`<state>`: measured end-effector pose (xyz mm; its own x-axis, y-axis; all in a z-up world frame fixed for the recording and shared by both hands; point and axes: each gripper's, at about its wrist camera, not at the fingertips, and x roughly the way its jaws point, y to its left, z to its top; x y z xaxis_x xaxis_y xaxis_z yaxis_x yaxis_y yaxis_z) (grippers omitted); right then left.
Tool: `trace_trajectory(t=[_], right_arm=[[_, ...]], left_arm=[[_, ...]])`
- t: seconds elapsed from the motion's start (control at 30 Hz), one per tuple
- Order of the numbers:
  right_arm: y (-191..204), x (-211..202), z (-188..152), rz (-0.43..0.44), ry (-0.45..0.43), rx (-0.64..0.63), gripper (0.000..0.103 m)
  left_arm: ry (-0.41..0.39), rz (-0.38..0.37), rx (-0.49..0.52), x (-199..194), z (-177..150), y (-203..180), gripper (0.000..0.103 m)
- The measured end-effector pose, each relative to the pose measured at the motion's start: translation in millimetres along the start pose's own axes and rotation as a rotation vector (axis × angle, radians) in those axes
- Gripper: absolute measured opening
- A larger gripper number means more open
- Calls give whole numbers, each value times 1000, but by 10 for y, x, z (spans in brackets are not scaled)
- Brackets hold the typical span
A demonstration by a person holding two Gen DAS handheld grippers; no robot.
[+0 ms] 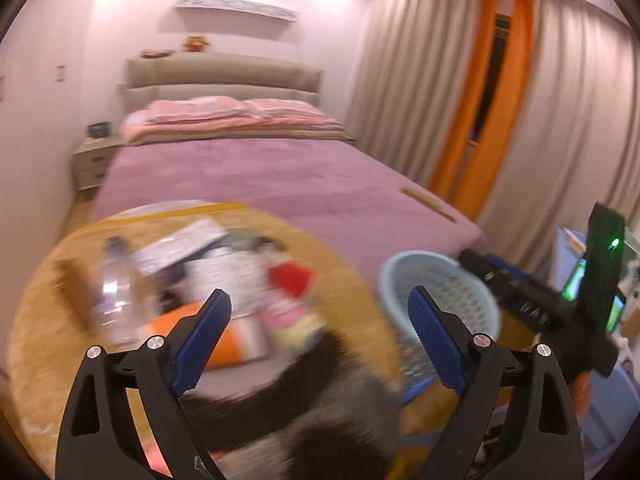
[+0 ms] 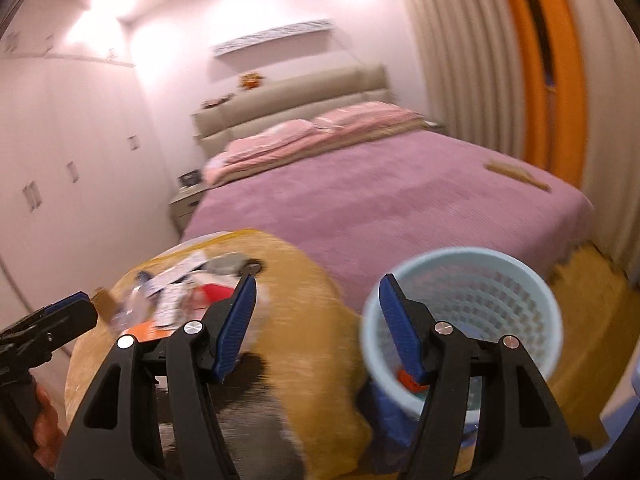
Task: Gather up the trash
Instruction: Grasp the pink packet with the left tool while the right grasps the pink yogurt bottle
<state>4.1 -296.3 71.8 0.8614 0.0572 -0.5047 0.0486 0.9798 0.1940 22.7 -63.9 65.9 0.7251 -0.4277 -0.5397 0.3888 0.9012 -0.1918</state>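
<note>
A round table with a yellow cloth [image 1: 48, 320] holds a heap of trash: a clear plastic bottle [image 1: 114, 292], white papers [image 1: 224, 272], a red wrapper [image 1: 290, 278] and an orange packet [image 1: 192, 320]. A light blue mesh basket [image 1: 448, 296] stands to its right, with an orange scrap inside in the right wrist view [image 2: 408, 380]. My left gripper [image 1: 320, 312] is open and empty above the table's near side. My right gripper [image 2: 316, 296] is open and empty between the table [image 2: 312, 320] and the basket [image 2: 480, 280]. The views are blurred.
A bed with a purple cover [image 1: 280, 172] and pink pillows lies behind the table. Beige and orange curtains [image 1: 480, 100] hang on the right. A nightstand [image 1: 94, 160] stands at the far left. White wardrobe doors [image 2: 60, 160] line the left wall.
</note>
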Motion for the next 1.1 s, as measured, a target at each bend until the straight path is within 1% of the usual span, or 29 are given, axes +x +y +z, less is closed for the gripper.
trace_trajectory(t=[0.07, 0.13, 0.27, 0.3, 0.33, 0.4, 0.5, 0.67, 0.77, 0.83, 0.9, 0.97, 1.0, 1.03, 1.1], right_arm=[[190, 78, -24, 23, 12, -36, 60], [364, 186, -62, 41, 38, -62, 60], [645, 458, -159, 90, 101, -92, 60], [698, 515, -185, 94, 115, -100, 60], [756, 585, -213, 99, 132, -109, 60], [842, 701, -265, 102, 158, -125, 60], [927, 848, -349, 98, 186, -146, 60], [951, 1072, -436, 92, 228, -162, 60], [949, 1179, -477, 88, 252, -171, 60], [941, 1250, -504, 84, 267, -174, 60], [921, 1321, -522, 87, 284, -165, 60], [909, 1385, -532, 93, 300, -153, 60], [904, 1406, -539, 92, 307, -149, 60], [896, 1424, -542, 92, 311, -146, 60], [884, 1454, -541, 106, 320, -135, 61]], left_arm=[[0, 33, -23, -126, -93, 205, 91], [11, 62, -51, -229, -237, 436, 92], [80, 103, -98, -236, -529, 802, 92], [100, 109, -113, -220, -604, 891, 92], [129, 101, -128, -185, -708, 974, 92], [159, 89, -144, -143, -846, 1086, 92], [212, 72, -144, -33, -996, 1169, 92], [274, 70, -135, 128, -1122, 1190, 92], [323, 106, -91, 239, -1208, 1149, 92], [331, 136, -49, 277, -1246, 1093, 92], [339, 169, -4, 288, -1255, 1041, 89], [344, 191, 25, 314, -1257, 987, 79], [346, 205, 39, 315, -1251, 970, 76], [346, 220, 60, 310, -1249, 951, 67], [346, 216, 70, 299, -1236, 935, 61]])
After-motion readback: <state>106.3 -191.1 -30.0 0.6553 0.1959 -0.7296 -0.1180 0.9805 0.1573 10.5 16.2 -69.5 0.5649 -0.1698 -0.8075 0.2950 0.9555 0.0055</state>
